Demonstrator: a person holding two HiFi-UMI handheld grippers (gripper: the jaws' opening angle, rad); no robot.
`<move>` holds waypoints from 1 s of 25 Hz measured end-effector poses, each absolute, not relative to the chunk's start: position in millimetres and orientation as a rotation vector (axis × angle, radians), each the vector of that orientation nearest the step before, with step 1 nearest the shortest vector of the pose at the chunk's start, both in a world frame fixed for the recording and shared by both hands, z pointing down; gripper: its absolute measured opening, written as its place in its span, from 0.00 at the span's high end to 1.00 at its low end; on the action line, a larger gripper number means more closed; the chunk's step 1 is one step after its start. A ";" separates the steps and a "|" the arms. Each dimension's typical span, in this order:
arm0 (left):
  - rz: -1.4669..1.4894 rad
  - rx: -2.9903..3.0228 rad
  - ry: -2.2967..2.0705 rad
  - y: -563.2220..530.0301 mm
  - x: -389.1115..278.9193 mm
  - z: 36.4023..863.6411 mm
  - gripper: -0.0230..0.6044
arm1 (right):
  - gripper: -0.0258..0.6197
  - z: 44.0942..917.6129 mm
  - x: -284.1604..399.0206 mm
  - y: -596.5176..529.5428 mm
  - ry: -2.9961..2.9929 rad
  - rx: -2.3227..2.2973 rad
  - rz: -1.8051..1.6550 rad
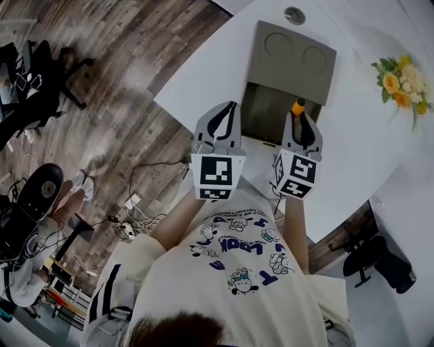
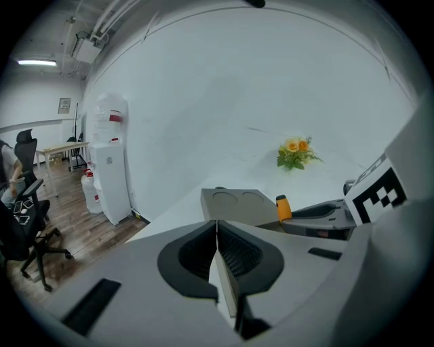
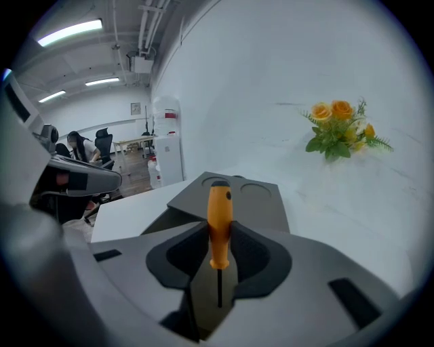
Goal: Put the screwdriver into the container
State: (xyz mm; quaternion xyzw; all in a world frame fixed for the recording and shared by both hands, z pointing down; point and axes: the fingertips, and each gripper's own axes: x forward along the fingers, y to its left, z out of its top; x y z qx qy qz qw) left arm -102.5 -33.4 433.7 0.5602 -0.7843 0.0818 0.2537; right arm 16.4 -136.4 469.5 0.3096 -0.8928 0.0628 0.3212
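Note:
An orange-handled screwdriver (image 3: 220,220) is clamped between the pads of my right gripper (image 3: 218,234), handle pointing forward, thin dark shaft running back between the jaws. In the head view its orange tip (image 1: 298,106) pokes out past the right gripper (image 1: 301,122), over the near edge of the open grey container (image 1: 271,112). The container's lid (image 1: 293,59) stands folded back, with two round recesses. My left gripper (image 1: 220,120) hovers to the left of the container, jaws shut with nothing in them (image 2: 217,230). The left gripper view also shows the screwdriver (image 2: 283,207) and the container (image 2: 237,203).
The container sits on a white table (image 1: 352,149) with a curved near edge. A bunch of yellow and orange flowers (image 1: 401,85) lies at the table's right. A round metal grommet (image 1: 294,15) is behind the lid. Office chairs and cables are on the wood floor at left.

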 end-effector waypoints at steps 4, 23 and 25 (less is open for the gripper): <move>0.220 1.482 -2.131 -30.5 -105.6 441.0 0.93 | 0.78 483.8 0.5 -130.1 -2.335 0.723 0.129; 0.224 1.379 -2.117 -19.5 -119.3 467.4 0.93 | 0.78 537.3 -36.8 -90.7 -2.225 0.312 0.041; 0.225 1.376 -2.115 -18.8 -120.2 468.9 0.93 | 0.78 541.6 -36.3 -89.7 -2.209 0.302 0.052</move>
